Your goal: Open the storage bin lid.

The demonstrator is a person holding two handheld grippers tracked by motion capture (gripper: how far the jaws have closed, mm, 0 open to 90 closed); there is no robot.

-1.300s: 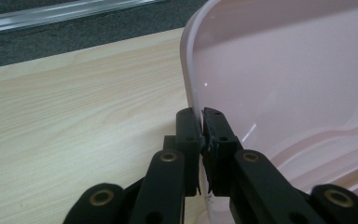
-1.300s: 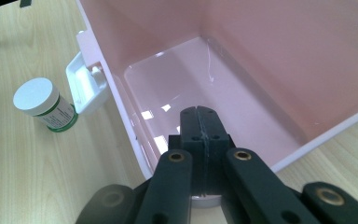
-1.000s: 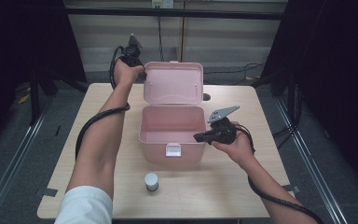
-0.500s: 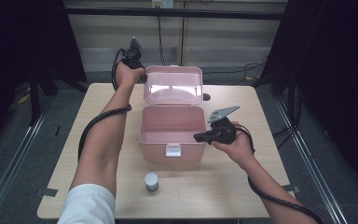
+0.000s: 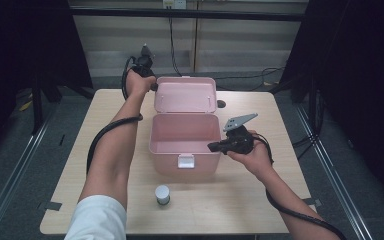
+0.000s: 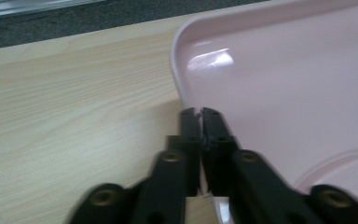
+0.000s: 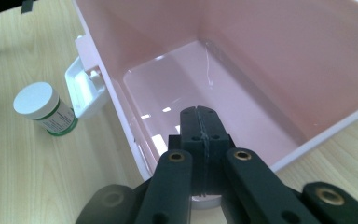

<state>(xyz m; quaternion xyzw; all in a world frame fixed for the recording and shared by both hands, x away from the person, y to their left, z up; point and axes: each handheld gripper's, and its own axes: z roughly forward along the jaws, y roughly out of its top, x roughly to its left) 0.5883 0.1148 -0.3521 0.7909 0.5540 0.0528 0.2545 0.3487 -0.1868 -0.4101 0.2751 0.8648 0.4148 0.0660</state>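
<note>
A pink plastic box stands open in the middle of the table, its lid raised at the back. My left gripper is at the lid's upper left corner. In the left gripper view the jaws have just been closing, and the lid's rim runs in between their tips. My right gripper sits at the box's front right corner. Its jaws are shut with nothing between them, pointing over the empty inside of the box.
A small white-capped jar with a green label stands on the wooden table in front of the box. A white latch hangs on the box's front wall. Cables trail from both grippers.
The lid's top edge has dropped a little in the high view, and the left hand has shifted slightly with it. The right hand and the box body have kept still.
</note>
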